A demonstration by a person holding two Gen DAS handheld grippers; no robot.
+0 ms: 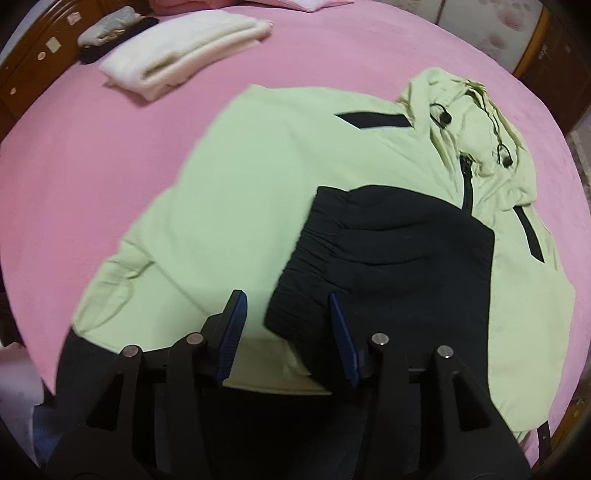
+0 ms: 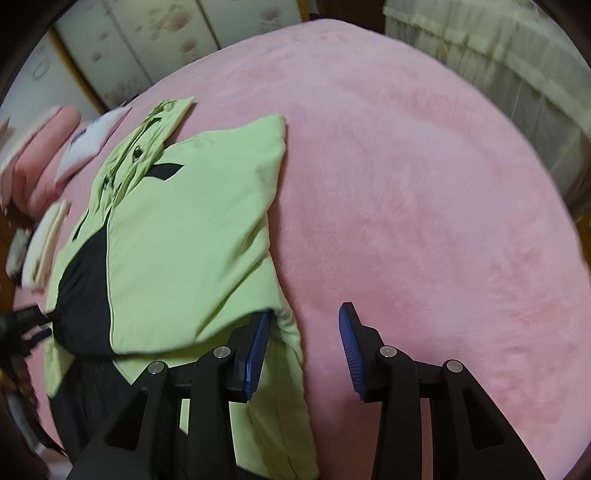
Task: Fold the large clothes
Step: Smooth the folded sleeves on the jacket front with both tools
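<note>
Parted left fingers (image 1: 288, 314) astride jacket's black cuff (image 1: 299, 273); right fingers (image 2: 304, 325) apart, empty.

A pink blanket (image 1: 110, 155) is spread over the whole bed and serves as the landmark. At its far left corner a folded cream garment (image 1: 184, 51) is laid, and just beside that, nearer the blanket's edge, a small heap of grey and black clothing (image 1: 110, 33) is seen. Beyond that edge a brown wooden headboard (image 1: 33, 62) is visible. Past the blanket's far side, pale panels with a faded floral print (image 2: 155, 48) are seen, and to its right a cream curtain (image 2: 517, 74) is hung.
</note>
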